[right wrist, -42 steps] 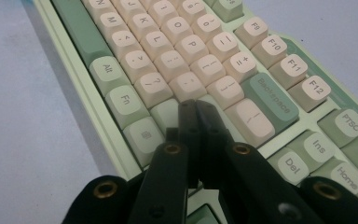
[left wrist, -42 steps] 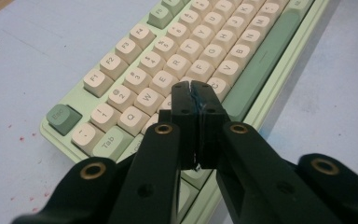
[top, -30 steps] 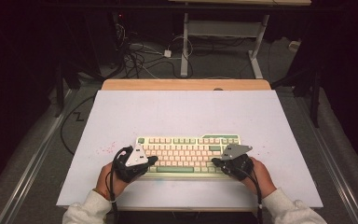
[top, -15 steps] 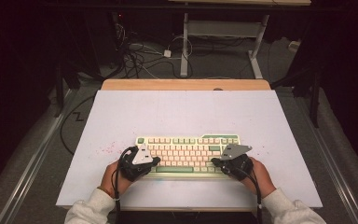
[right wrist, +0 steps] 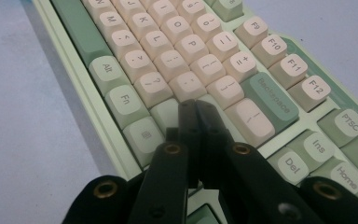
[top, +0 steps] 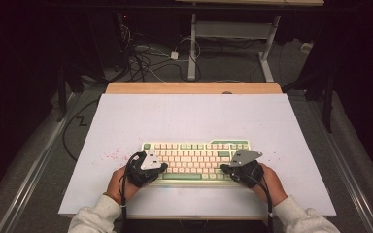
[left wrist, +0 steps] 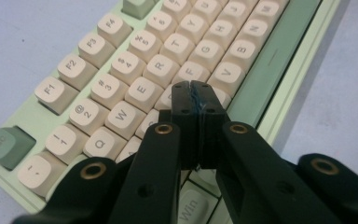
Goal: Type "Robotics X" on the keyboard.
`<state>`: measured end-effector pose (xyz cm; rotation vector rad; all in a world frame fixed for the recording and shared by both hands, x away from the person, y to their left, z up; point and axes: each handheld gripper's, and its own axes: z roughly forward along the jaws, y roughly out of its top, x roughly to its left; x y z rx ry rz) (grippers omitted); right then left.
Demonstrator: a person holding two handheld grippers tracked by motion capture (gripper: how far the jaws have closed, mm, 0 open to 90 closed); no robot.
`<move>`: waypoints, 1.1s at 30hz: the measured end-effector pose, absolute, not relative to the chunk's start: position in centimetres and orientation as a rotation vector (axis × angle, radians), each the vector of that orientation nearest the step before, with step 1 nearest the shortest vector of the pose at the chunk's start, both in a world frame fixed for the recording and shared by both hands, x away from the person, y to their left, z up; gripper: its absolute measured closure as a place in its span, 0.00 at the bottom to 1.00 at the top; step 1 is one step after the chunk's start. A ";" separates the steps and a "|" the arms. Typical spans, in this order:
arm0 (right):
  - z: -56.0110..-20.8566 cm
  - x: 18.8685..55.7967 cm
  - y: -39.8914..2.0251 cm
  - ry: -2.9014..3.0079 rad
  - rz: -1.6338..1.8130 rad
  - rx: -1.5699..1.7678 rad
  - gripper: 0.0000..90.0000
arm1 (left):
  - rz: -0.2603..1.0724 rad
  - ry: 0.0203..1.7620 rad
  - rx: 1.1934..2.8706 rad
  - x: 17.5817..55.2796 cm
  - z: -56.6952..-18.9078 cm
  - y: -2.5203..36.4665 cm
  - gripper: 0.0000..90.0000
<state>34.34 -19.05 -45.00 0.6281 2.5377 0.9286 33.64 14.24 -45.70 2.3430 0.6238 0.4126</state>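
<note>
- Red speckles dot the pale, matte worktop at its left, just beside the keyboard's left end.
- The left tool is a black, hard-edged thing with a grey three-cornered plate on top. In the left gripper view its two flat jaws are pressed together with nothing between them, their tips down among the rounded cream keys near F and V.
- The left hand holds it from below, in a pale knitted sleeve, with a dark cable trailing back along the wrist.
- The keyboard lies flat in the near middle of the worktop, long side across. Its case is smooth pale green, and its keycaps are cream with darker green ones at Esc, the space bar and Backspace.
- The right tool rests over the keyboard's right end. In the right gripper view its jaws are likewise closed on nothing, with tips at the keys just below Backspace.
- The right hand grips it from behind.
- Beyond the worktop's wooden far edge, cables tangle on the floor around a white metal stand.
</note>
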 end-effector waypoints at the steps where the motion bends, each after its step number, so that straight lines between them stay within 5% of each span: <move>1: -45.0 34.4 -19.0 2.537 0.928 0.625 1.00 | 0.416 0.621 2.348 33.6 -45.6 14.2 0.97; 26: -43.3 33.7 -19.3 2.459 1.031 0.598 1.00 | 0.513 0.634 2.228 32.7 -43.1 16.3 0.97; 33: -42.7 33.6 -19.8 2.395 1.080 0.601 0.86 | 0.534 0.633 2.223 32.7 -43.2 16.3 0.97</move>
